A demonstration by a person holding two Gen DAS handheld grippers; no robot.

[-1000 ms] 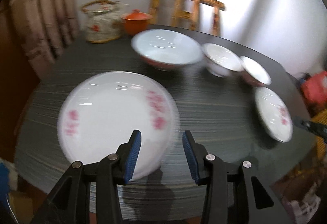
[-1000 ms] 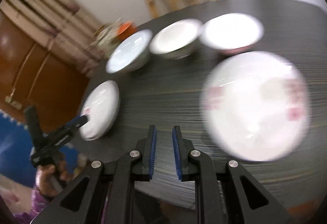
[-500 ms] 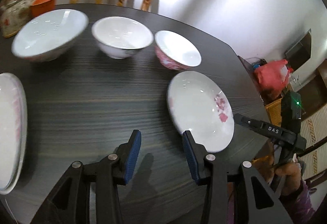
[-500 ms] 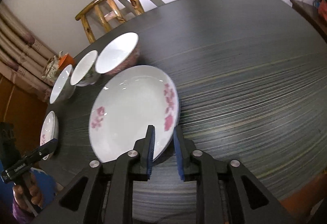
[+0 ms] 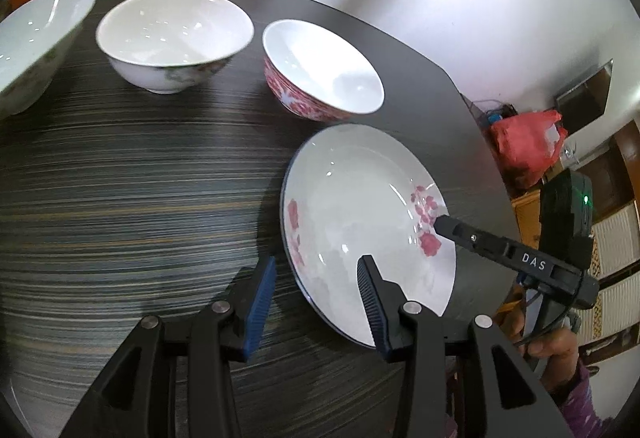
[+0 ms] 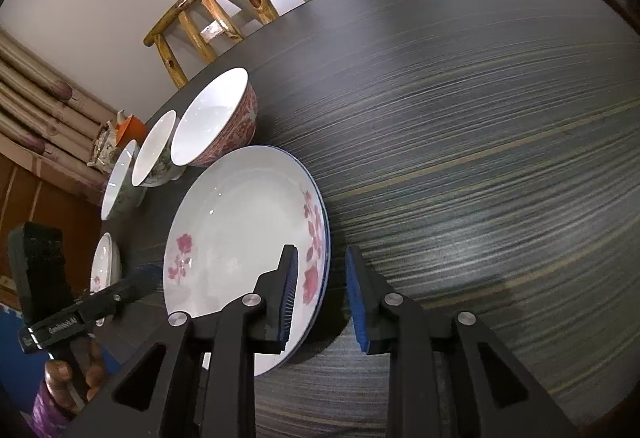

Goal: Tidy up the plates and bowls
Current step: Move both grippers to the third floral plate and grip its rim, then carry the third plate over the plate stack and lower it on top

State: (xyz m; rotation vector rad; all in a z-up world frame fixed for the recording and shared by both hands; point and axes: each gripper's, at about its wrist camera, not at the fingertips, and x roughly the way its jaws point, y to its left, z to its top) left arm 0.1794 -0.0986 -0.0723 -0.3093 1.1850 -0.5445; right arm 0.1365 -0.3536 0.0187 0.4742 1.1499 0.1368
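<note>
A white plate with pink flowers (image 5: 360,222) lies near the right edge of the dark table (image 5: 120,198). My left gripper (image 5: 316,298) is open, and the plate's near-left rim sits between its blue pads without touching them. My right gripper (image 6: 322,296) straddles the opposite rim of the same plate (image 6: 240,238). Its jaws are opening, one pad above the plate and one outside it, with a gap to the rim. Behind the plate stand a red-patterned bowl (image 5: 320,78), a white bowl (image 5: 172,38) and a larger bowl (image 5: 32,38). A second flowered plate (image 6: 104,266) lies further left.
A wooden chair (image 6: 212,10) stands behind the table. An orange lidded pot (image 6: 132,126) and a patterned basket sit at the far left. A red bag (image 5: 524,142) lies off the table's right side. A hand in a purple sleeve (image 5: 560,350) holds the right gripper.
The left view swung from the left plate across to the right plate, which now sits between its fingers. The right gripper came down onto that plate's rim and its jaws widened.
</note>
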